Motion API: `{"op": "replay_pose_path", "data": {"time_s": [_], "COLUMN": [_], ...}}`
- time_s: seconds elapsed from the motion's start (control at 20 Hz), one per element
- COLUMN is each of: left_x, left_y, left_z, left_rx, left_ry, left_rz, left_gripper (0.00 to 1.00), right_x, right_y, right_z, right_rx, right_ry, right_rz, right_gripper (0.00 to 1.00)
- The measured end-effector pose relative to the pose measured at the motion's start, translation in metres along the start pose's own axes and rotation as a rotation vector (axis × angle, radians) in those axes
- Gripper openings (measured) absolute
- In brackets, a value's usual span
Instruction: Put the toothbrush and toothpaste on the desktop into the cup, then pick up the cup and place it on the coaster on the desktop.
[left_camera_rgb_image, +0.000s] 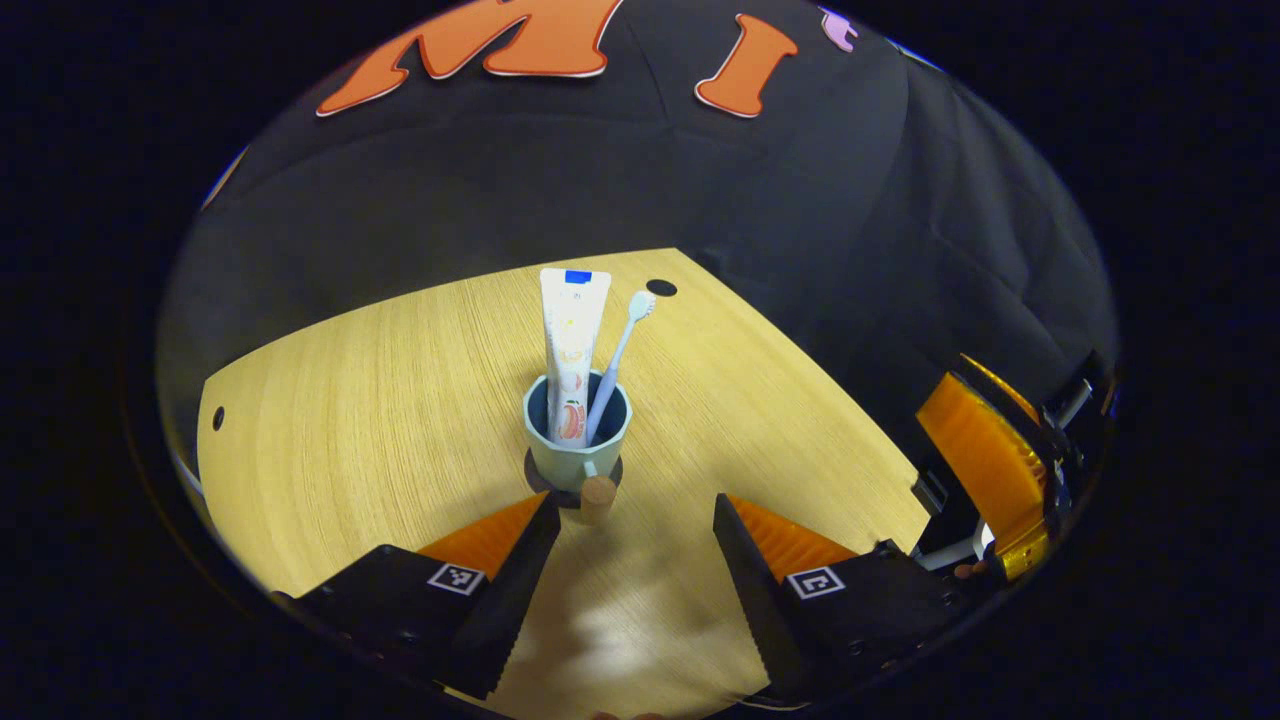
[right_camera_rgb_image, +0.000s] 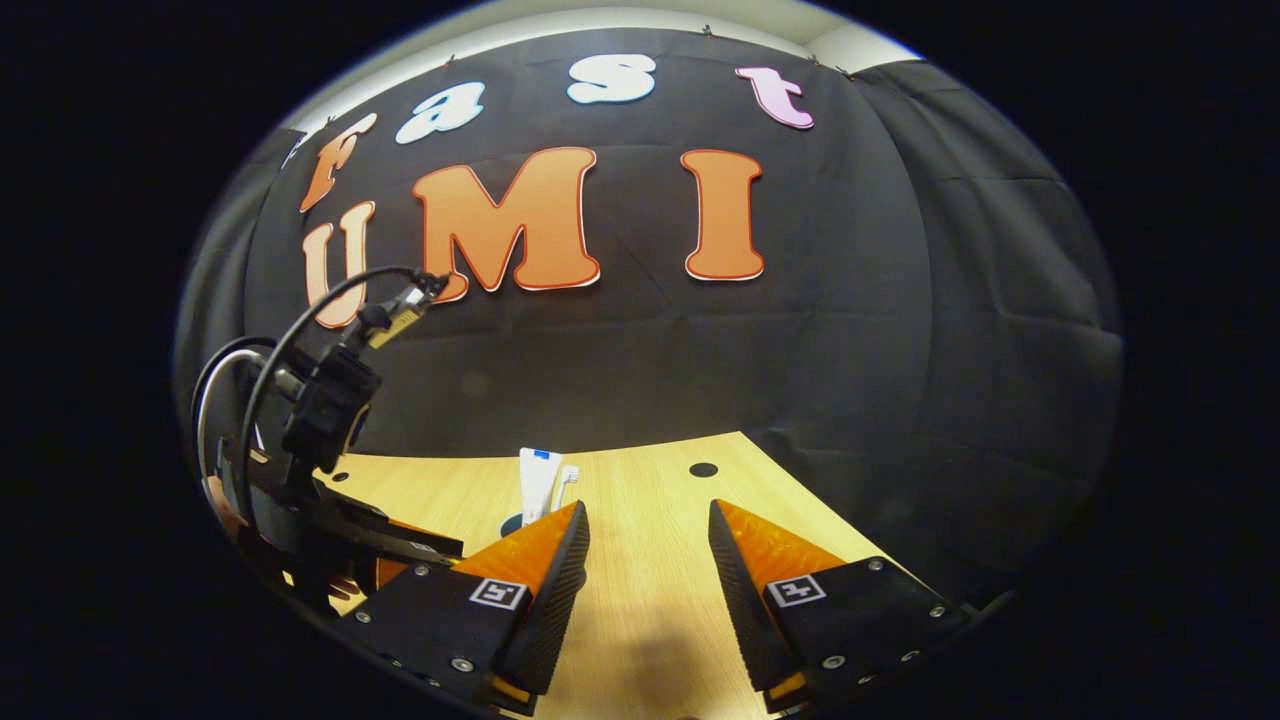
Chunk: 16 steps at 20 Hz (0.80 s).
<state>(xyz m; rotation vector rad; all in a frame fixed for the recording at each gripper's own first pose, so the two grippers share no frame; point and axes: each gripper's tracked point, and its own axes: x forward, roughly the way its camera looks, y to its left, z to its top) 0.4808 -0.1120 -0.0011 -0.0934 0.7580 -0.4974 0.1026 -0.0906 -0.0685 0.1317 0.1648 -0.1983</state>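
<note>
Standing upright on a dark round coaster (left_camera_rgb_image: 540, 478) near the middle of the table (left_camera_rgb_image: 350, 420), one cup (left_camera_rgb_image: 577, 432) is seen in the left gripper view, with one toothpaste tube (left_camera_rgb_image: 572, 345) and one toothbrush (left_camera_rgb_image: 622, 355) propped inside it, both leaning out above the rim. The cup is judged to be rigid, smooth-walled and fairly light, but top-heavy with its tall contents, so it could be tipped by a careless nudge; its short handle, tipped with a round wooden knob (left_camera_rgb_image: 598, 494), is turned toward the camera and would be the natural place for a grip, the rim wall being the alternative. The tube is taken to be soft and easily dented, the brush thin and stiff. The left hand-held gripper (left_camera_rgb_image: 635, 555) is held open just short of the cup, grasping nothing. The right hand-held gripper (right_camera_rgb_image: 648, 560) is likewise spread and empty, farther back over bare wood, with the cup partly hidden behind one finger. Judged from this layout, the task appears complete.
</note>
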Motion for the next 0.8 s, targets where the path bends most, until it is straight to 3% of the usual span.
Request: {"op": "replay_pose_path", "data": {"time_s": [0.25,0.3,0.35,0.6,0.8], "left_x": [-0.016,-0.020,-0.025,-0.041,-0.056], "left_y": [-0.002,-0.002,-0.003,-0.005,-0.011], "left_z": [0.001,0.006,0.010,0.021,0.025], "left_rx": [0.001,-0.002,-0.002,0.019,-0.016], "left_ry": [-0.089,-0.117,-0.144,-0.231,-0.269], "left_rz": [0.014,0.017,0.020,0.075,0.074], "left_gripper": [0.93,0.93,0.93,0.94,0.93], "right_x": [-0.014,-0.016,-0.018,-0.027,-0.036], "right_y": [0.003,0.003,0.002,-0.002,-0.008], "right_z": [-0.003,-0.002,-0.001,0.003,0.008], "right_rx": [-0.013,-0.015,-0.014,-0.004,-0.012], "right_ry": [0.003,0.003,0.002,-0.009,-0.024], "right_rz": [0.025,0.029,0.031,0.042,0.050], "right_gripper": [0.72,0.67,0.72,0.74,0.75]}}
